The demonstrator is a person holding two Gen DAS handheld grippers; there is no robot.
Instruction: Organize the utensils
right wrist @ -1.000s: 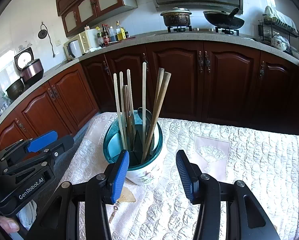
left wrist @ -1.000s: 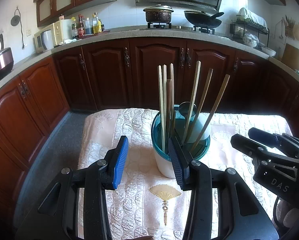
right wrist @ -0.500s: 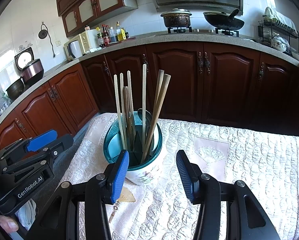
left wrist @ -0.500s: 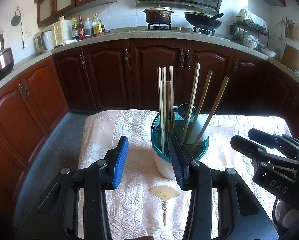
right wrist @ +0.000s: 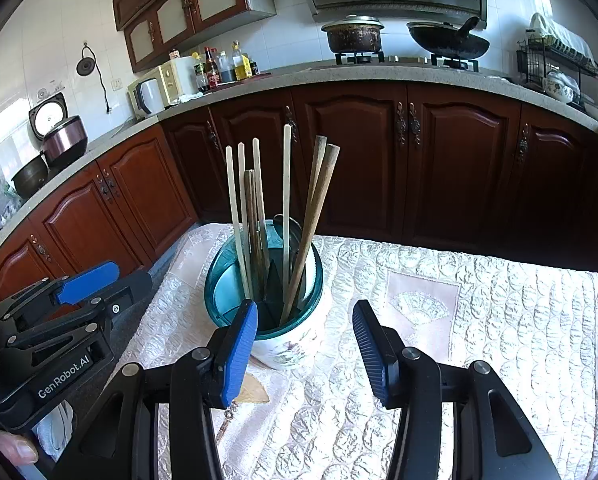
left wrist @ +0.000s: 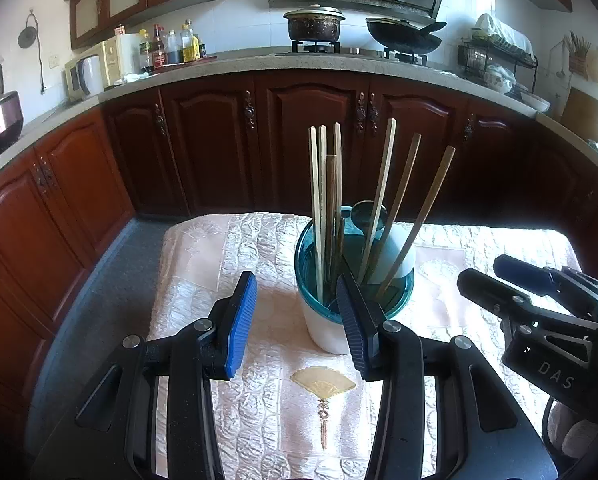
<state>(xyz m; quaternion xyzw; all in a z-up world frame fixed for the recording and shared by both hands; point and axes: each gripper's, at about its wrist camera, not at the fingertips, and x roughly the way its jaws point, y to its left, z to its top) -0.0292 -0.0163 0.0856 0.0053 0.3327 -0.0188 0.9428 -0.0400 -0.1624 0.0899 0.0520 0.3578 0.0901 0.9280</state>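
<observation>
The left gripper point(left wrist: 295, 320) and right gripper point(right wrist: 305, 338) hover with jaws apart, empty, near the utensil holder point(left wrist: 327, 328). Chopsticks point(left wrist: 319, 208) stand inside it on the quilted cloth point(left wrist: 267, 400).

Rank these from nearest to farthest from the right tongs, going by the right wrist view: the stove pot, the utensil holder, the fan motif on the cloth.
1. Utensil holder, just ahead-left of the right tongs.
2. Fan motif, ahead-right on the cloth.
3. Stove pot, far back on the counter.
</observation>
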